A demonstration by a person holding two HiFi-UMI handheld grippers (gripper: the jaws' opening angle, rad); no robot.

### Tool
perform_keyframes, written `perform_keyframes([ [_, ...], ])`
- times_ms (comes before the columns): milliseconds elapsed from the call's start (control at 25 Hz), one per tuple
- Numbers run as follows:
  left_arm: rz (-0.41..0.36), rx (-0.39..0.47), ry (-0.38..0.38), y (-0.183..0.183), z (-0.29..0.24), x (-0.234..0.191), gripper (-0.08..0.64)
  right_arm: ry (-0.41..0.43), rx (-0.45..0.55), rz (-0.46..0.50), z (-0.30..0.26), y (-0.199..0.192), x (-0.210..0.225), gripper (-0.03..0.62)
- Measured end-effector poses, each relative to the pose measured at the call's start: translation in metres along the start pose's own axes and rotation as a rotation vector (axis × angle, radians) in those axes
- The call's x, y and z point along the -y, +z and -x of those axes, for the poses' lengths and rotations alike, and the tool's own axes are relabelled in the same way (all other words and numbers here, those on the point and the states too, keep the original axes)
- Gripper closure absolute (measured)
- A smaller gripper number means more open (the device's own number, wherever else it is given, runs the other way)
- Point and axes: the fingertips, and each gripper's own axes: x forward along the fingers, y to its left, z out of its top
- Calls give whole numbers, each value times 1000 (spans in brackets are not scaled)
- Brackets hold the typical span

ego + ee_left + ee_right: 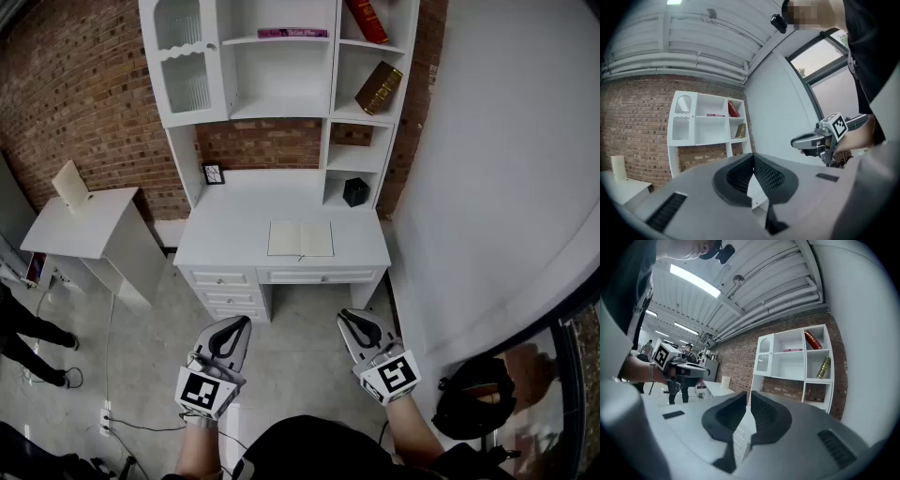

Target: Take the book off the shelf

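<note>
A white shelf unit (pixel 281 84) stands on a white desk (pixel 225 234) against a brick wall. A red book (pixel 367 21) leans in the top right cubby, and a gold-brown book (pixel 379 87) leans in the cubby below. A thin pink book (pixel 292 33) lies flat on the middle shelf. My left gripper (pixel 242 322) and right gripper (pixel 348 316) hang level over the floor, well short of the desk, both shut and empty. The left gripper view shows the shelf (pixel 708 126) far ahead and the red book (pixel 733 108). In the right gripper view the red book (pixel 812 340) and gold book (pixel 824 367) are visible.
An open notebook (pixel 300 239) lies on the desk. A black cube (pixel 355 191) sits in the lowest cubby, with a small frame (pixel 213 173) at the back left. A white side table (pixel 112 216) stands left, a white wall (pixel 487 187) right, a black bag (pixel 473 398) by my right arm.
</note>
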Motion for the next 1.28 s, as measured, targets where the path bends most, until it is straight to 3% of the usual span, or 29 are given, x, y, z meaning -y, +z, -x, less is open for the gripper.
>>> perform_keyframes([
  [520, -18, -60, 54, -14, -31, 30, 552, 82, 17, 45, 11, -18, 29, 552],
  [720, -6, -72, 65, -25, -40, 31, 551, 114, -20, 117, 2, -29, 33, 551],
  [1080, 31, -55, 80, -40, -67, -7, 552, 132, -39, 141, -43, -39, 49, 551],
  [1280, 36, -41, 82, -49, -86, -57, 552, 136, -58, 168, -95, -37, 58, 551],
])
